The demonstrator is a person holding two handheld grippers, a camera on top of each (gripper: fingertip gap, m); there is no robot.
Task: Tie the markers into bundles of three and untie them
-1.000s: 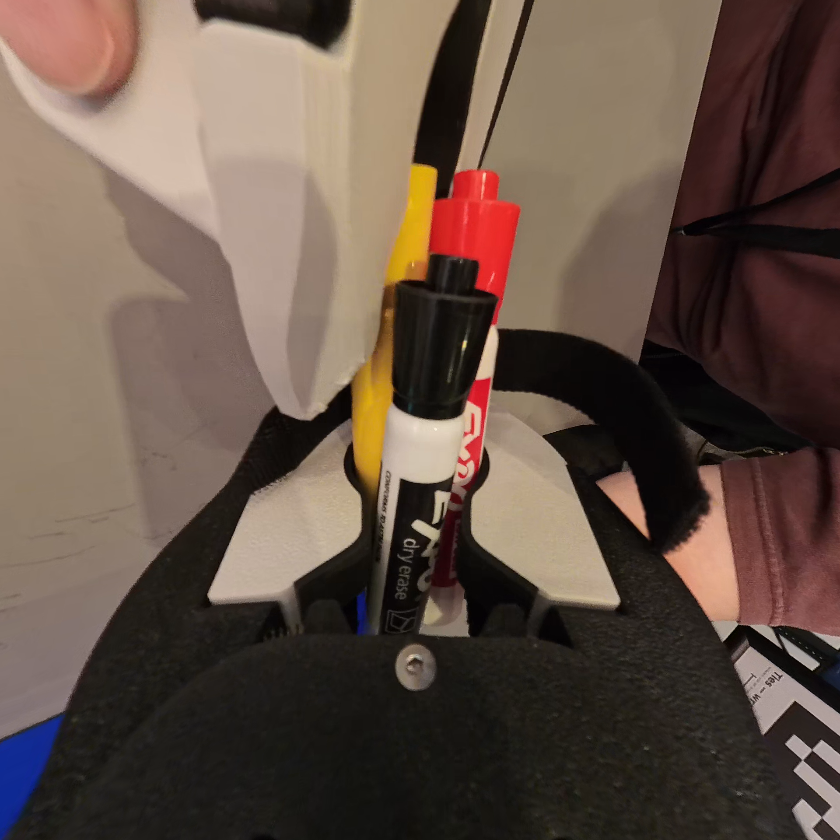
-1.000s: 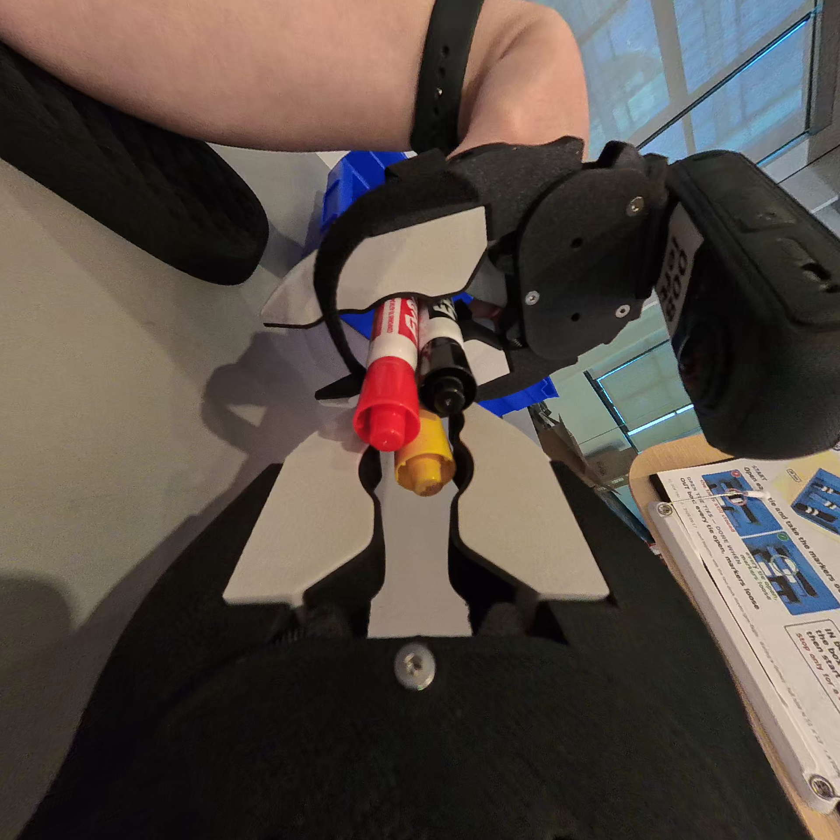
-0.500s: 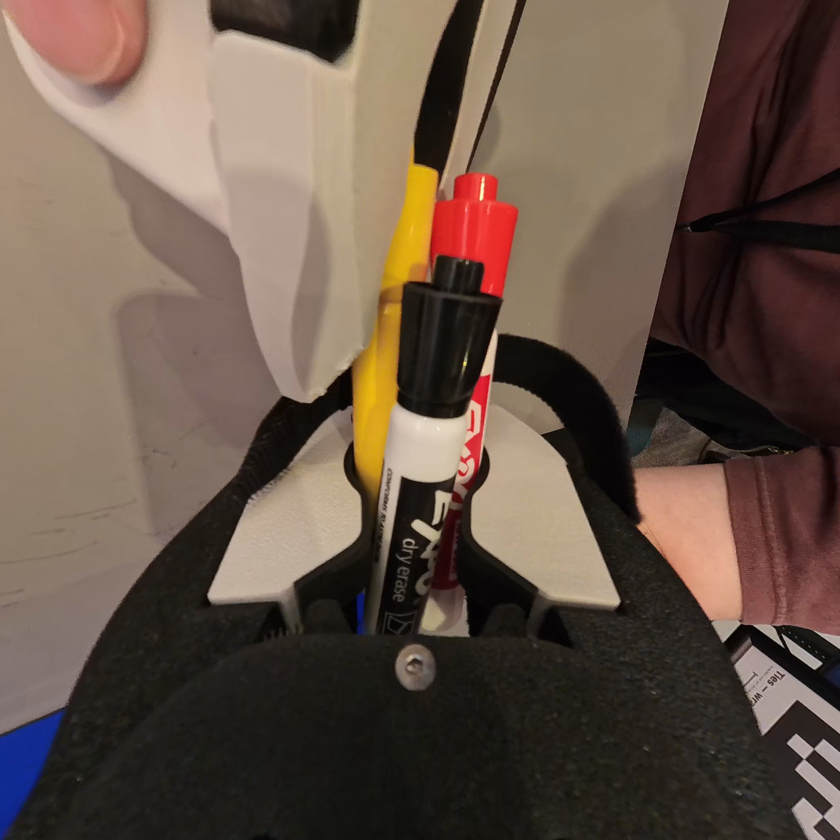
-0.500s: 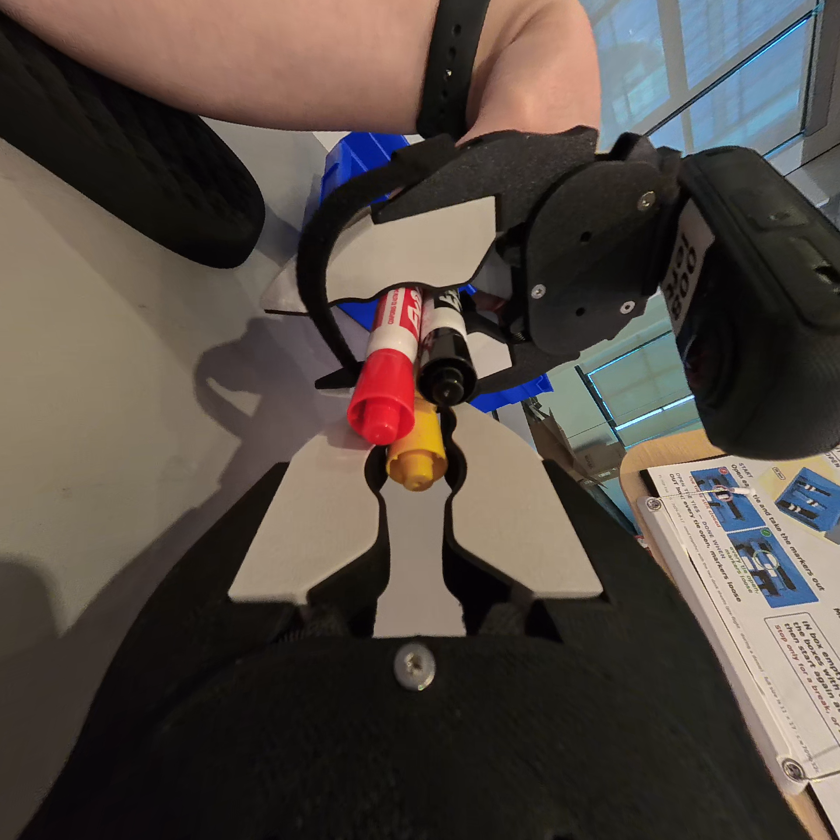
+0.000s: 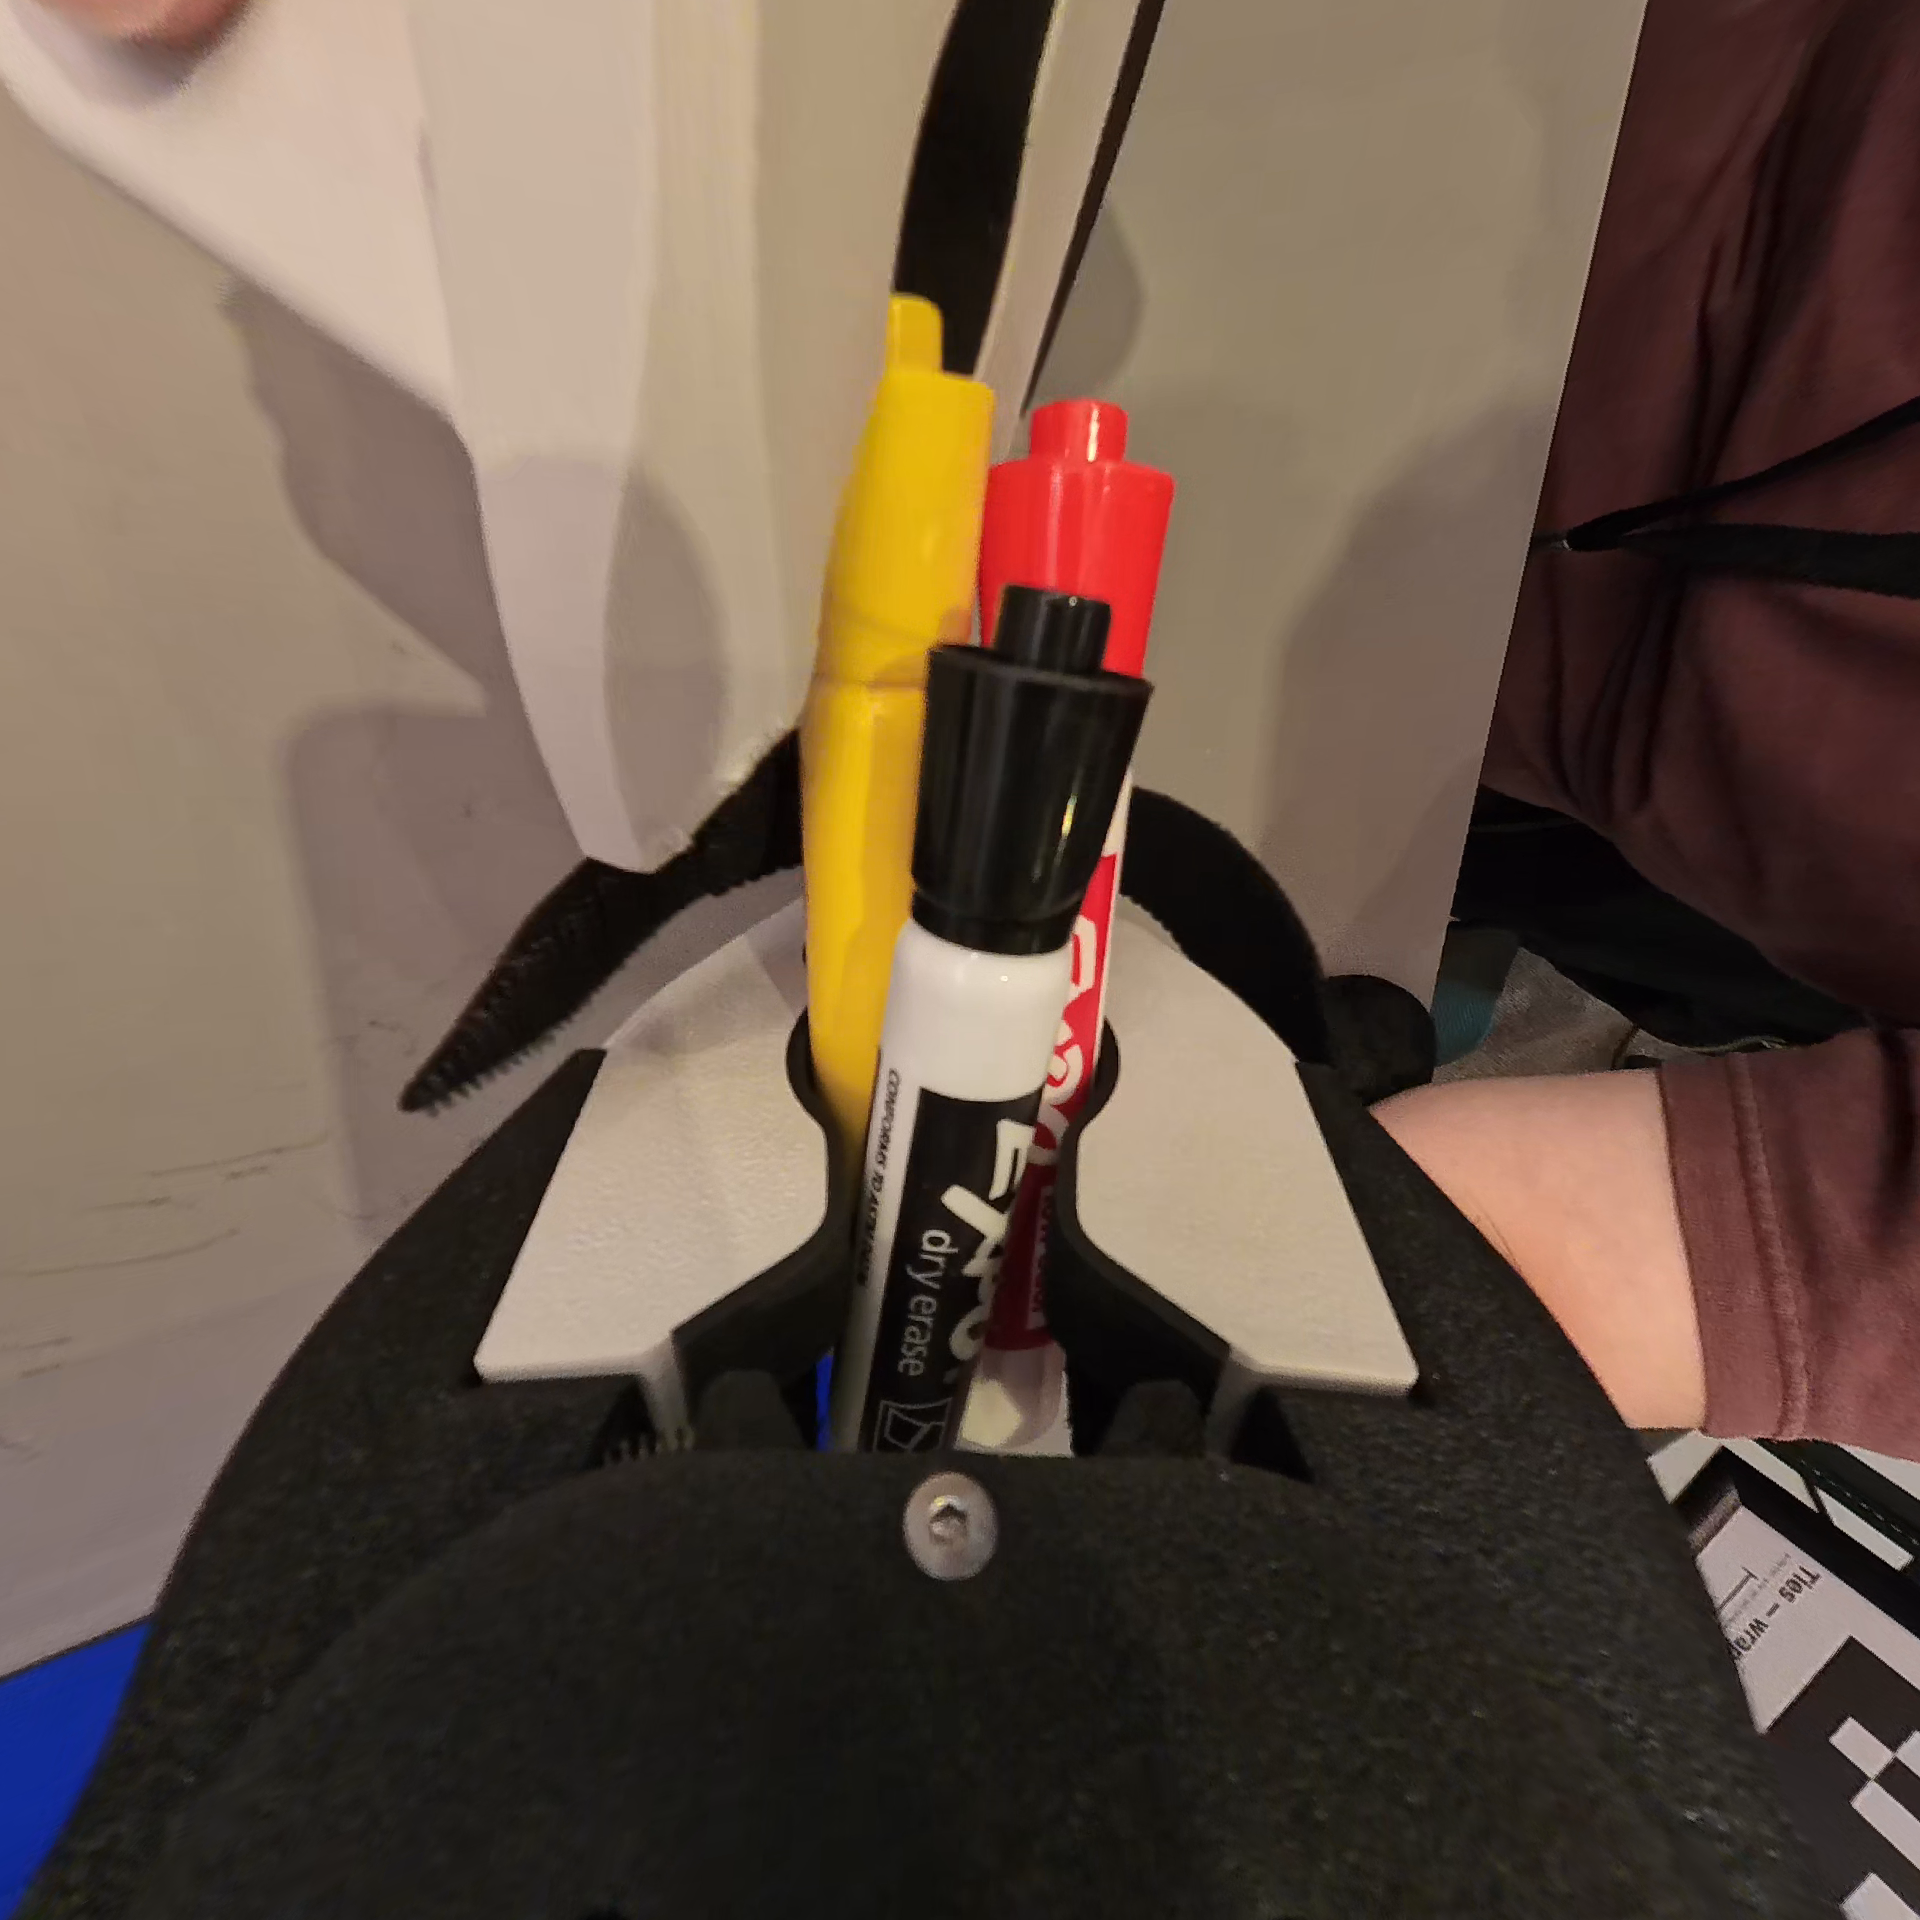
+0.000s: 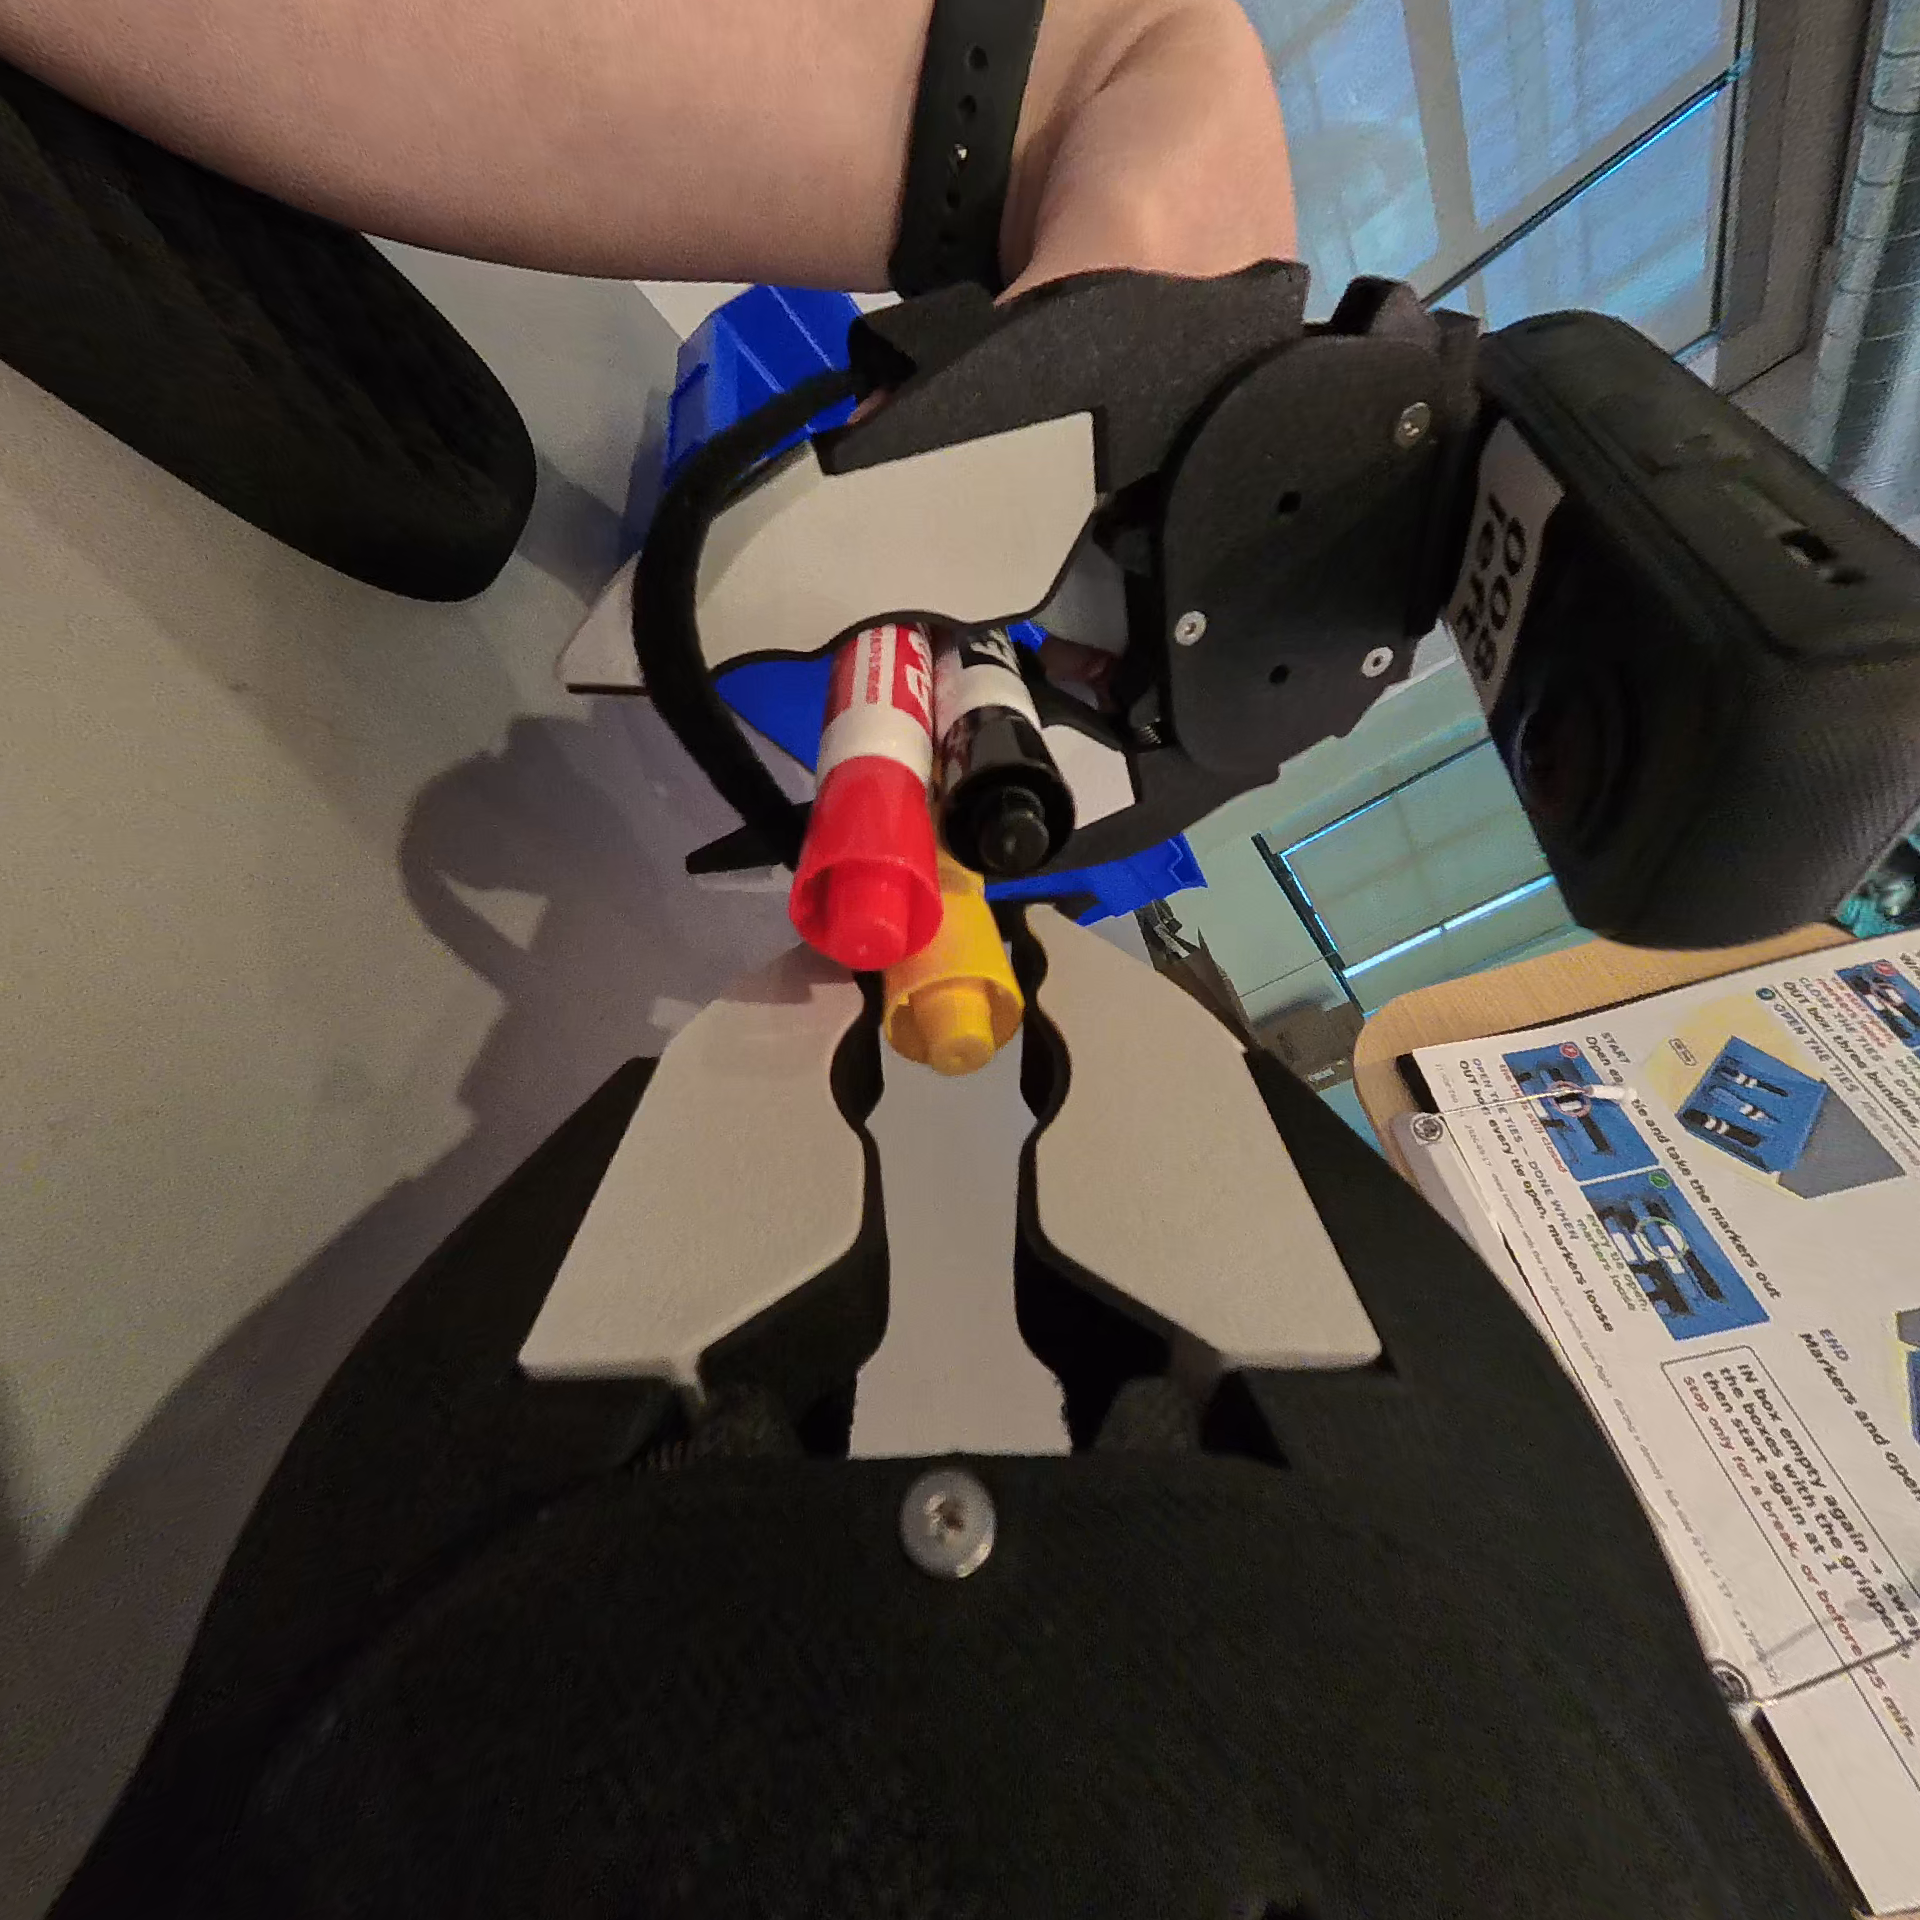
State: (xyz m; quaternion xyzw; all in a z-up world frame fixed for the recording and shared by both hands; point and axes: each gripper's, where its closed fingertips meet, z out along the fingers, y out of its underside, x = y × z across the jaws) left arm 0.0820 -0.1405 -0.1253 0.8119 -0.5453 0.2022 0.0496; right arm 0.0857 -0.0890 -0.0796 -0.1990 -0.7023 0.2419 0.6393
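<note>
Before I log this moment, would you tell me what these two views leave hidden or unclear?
- Left wrist view: the lower ends of the yellow marker, red marker and black marker are hidden behind the left gripper body.
- Left wrist view: the black strap passes behind the markers, so whether it is fastened cannot be told.
- Right wrist view: whether the right gripper touches the yellow cap is unclear.

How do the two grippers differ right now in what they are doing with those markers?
The left gripper is shut on three markers: yellow marker, red marker and black marker. The right gripper is open, with only the yellow cap between its fingertips. A black strap loops by the left gripper, not the right. Both share grey fingers and black bodies.
</note>
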